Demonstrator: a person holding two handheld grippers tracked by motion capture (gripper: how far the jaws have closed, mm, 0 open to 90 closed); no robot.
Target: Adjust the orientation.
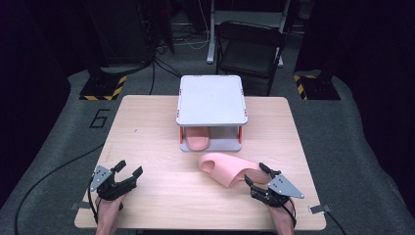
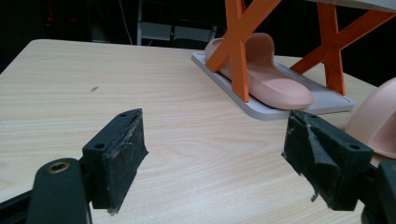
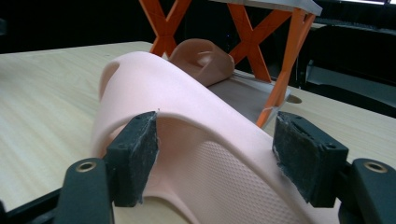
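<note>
Surface: a pale wooden table [image 1: 147, 147].
At 12 o'clock: a grey rack [image 1: 211, 100] stood on it.
At 4 o'clock: a pink slipper [image 1: 226, 168] lay on it.

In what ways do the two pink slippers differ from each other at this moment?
The loose slipper lies on the bare table, angled, while the stored slipper lies straight on the rack's lower shelf. The loose slipper has the right gripper around its heel end; the stored slipper has no gripper near it. The loose slipper is uncovered, whereas the stored slipper is partly covered by the rack's top. Both share the same pink colour and slide shape.
</note>
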